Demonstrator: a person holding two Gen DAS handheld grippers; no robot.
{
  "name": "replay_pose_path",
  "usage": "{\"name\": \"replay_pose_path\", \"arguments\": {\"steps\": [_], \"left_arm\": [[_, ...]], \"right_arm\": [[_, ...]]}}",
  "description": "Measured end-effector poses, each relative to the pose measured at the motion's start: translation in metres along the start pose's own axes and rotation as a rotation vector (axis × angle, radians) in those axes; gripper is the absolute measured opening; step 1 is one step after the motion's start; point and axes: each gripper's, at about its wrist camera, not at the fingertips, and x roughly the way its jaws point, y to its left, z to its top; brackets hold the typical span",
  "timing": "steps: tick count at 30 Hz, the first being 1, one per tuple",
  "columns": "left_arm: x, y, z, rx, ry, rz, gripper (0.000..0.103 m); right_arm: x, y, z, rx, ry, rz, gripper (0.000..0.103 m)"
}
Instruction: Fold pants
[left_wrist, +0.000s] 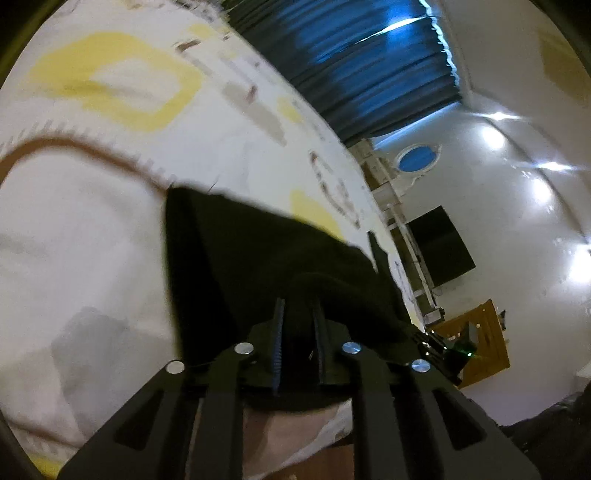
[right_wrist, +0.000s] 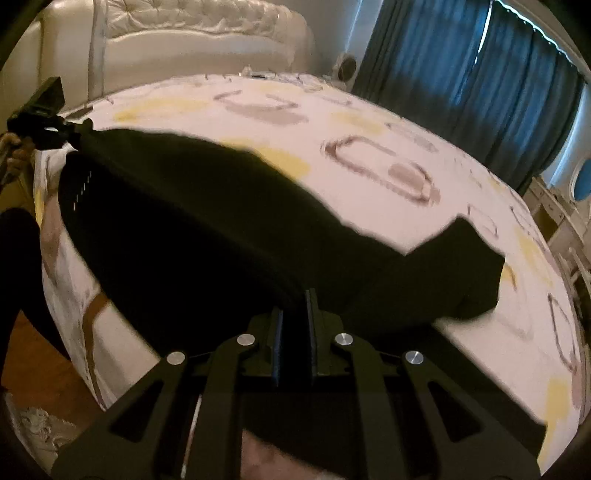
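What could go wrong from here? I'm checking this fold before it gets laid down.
1. The pants hang between the left gripper and the right gripper; each pinches only a small bunch of fabric, which might slip out.
2. One end rests rumpled on the bedspread and could crease into the fold.
3. Both views are blurred, so lining up edges may be unreliable.

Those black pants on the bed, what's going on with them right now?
A person is folding the black pants on the patterned bed cover, with a handheld gripper in each hand. The left gripper is shut on one part of the fabric, and the right gripper is shut on another. The cloth hangs stretched between them above the bed, while one end lies on the cover. The views are blurred.
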Motion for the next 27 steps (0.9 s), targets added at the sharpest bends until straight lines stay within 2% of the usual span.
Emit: {"name": "replay_pose_path", "arguments": {"steps": [2,4,7,8,9,10,14,17,19,23,24,25,27], "left_arm": [[-0.007,0.006,-0.006,-0.017,-0.002,0.038,0.024],[-0.020,0.015,-0.015,-0.081,-0.028,0.061,0.028],[-0.035,0.014,-0.028,-0.164,-0.081,0.053,0.032],[-0.037,0.008,-0.034,-0.193,-0.110,0.046,0.035],[-0.038,0.003,-0.038,-0.215,-0.130,0.037,0.044],[-0.037,-0.002,-0.041,-0.238,-0.149,0.026,0.049],[-0.021,-0.015,-0.052,-0.346,-0.218,0.010,0.051],[-0.003,-0.013,-0.053,-0.423,-0.233,0.049,0.051],[0.005,-0.011,-0.049,-0.449,-0.240,0.079,0.051],[0.013,-0.013,-0.043,-0.459,-0.248,0.091,0.051],[0.015,-0.014,-0.043,-0.457,-0.239,0.121,0.048],[0.017,-0.014,-0.041,-0.456,-0.230,0.135,0.033],[0.023,-0.008,-0.040,-0.475,-0.208,0.183,0.013]], "right_arm": [[0.004,0.008,-0.010,-0.021,0.012,-0.016,0.011],[0.006,0.014,-0.015,-0.047,0.012,-0.044,0.011],[0.003,0.018,-0.019,-0.031,0.005,-0.051,0.011],[0.004,0.017,-0.019,-0.021,0.007,-0.049,0.011],[0.005,0.017,-0.019,-0.018,0.006,-0.050,0.011],[0.008,0.016,-0.018,-0.017,0.006,-0.051,0.011],[0.009,0.017,-0.021,0.005,0.005,-0.049,0.012],[0.010,0.016,-0.022,0.020,0.000,-0.046,0.013],[0.010,0.016,-0.023,0.030,-0.003,-0.044,0.013],[0.011,0.016,-0.025,0.037,-0.008,-0.042,0.014],[0.011,0.016,-0.025,0.038,-0.009,-0.042,0.014],[0.011,0.016,-0.025,0.040,-0.011,-0.042,0.014],[0.011,0.015,-0.026,0.040,-0.012,-0.043,0.014]]}}
